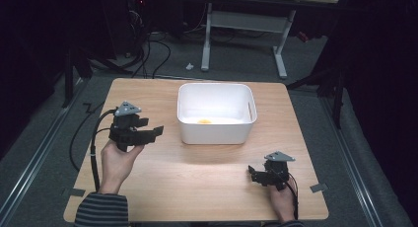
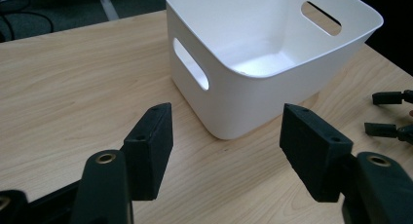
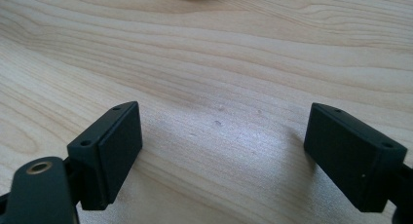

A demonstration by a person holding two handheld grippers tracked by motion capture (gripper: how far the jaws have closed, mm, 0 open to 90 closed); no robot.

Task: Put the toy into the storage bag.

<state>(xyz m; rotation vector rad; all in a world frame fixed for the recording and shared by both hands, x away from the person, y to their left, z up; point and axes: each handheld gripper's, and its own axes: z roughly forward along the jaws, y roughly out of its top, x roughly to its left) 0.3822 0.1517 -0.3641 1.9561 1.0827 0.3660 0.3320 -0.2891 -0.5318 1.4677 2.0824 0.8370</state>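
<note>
Small yellow object already in white plastic bin — left gripper and right gripper both wide apart, empty — nothing left on light wooden table.

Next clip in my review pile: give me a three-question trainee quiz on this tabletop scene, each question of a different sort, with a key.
1. True or false: the left tongs are clamped on the rim of the white bin.
2. Multiple choice: what lies inside the bin? A) a small yellow-orange item B) a blue cup C) a coil of cable
3. Short answer: which side of the wooden table are the right tongs on, relative to the bin: nearer the person or beyond it?

Key
1. False. Their jaws stand apart with nothing between them, short of the bin.
2. A.
3. Nearer the person, jaws apart over bare wood.
</note>
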